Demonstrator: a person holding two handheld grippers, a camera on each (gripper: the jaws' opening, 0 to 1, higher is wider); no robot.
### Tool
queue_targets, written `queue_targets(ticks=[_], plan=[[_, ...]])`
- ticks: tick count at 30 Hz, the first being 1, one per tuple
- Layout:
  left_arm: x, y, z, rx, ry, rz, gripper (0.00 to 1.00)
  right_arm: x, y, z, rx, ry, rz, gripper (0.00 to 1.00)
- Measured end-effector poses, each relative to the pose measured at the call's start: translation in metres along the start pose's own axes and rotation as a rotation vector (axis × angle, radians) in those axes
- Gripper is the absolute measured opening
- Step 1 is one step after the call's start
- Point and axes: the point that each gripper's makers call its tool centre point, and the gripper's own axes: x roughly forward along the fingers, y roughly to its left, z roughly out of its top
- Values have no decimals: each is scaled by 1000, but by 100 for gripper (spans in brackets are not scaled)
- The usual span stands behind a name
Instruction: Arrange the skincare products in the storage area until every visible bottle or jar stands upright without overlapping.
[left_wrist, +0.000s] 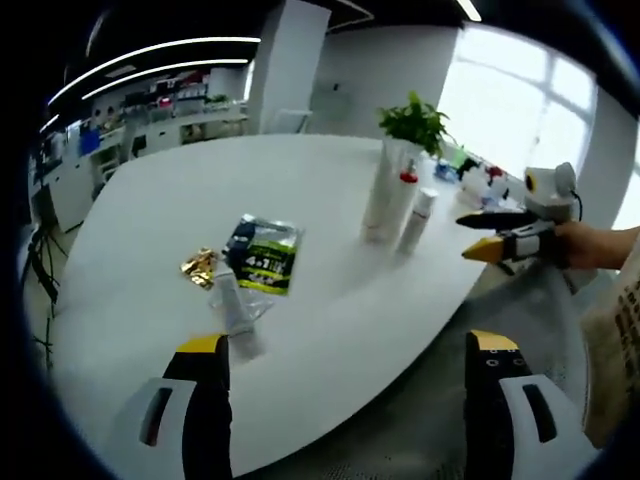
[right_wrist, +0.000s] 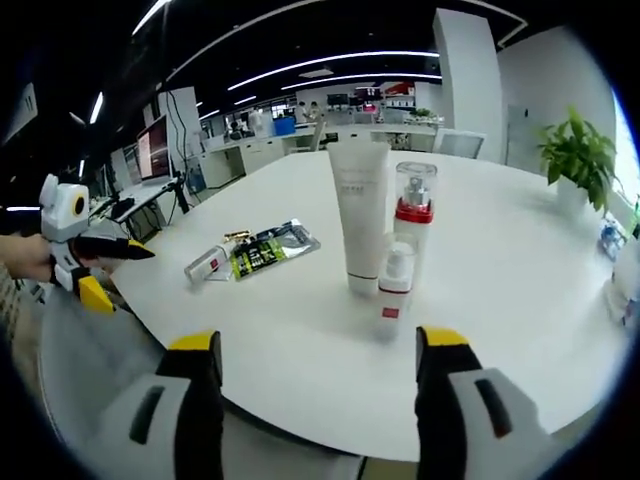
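Three products stand upright together on the white table: a tall white tube, a pump bottle with a red collar and a small white bottle. From the right gripper view they are the tube, the red-collared bottle and the small bottle. A small tube in clear wrap lies flat beside a green-black sachet. My left gripper is open just off the table's edge. My right gripper is open, short of the standing group.
A crumpled gold wrapper lies by the sachet. A potted plant stands behind the bottles, with small items near it. A hand holds the right gripper. Desks and monitors line the room behind.
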Motion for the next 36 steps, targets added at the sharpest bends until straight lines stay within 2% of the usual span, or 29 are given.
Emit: queue_targets(ticks=[3, 8, 13, 18, 20, 29, 31, 34, 36], plan=[[5, 10, -3, -42, 38, 18, 93, 2, 4, -1, -22, 8, 9, 78], [18, 28, -3, -55, 75, 36, 91, 3, 9, -2, -57, 18, 25, 78], [32, 50, -10, -77, 173, 50, 88, 3, 4, -3, -36, 18, 8, 78], [43, 71, -10, -29, 248, 64, 83, 3, 3, -5, -28, 23, -3, 77], [47, 76, -7, -20, 256, 64, 79, 2, 2, -6, -31, 26, -8, 77], [74, 97, 2, 57, 360, 79, 62, 1, -7, -8, -20, 27, -57, 77], [81, 101, 4, 67, 380, 82, 56, 0, -9, -7, -7, 21, -66, 77], [86, 105, 5, 61, 415, 102, 42, -1, -15, -7, 26, 13, -84, 76], [90, 107, 5, 55, 435, 112, 38, -2, -19, -7, 41, 4, -99, 76]])
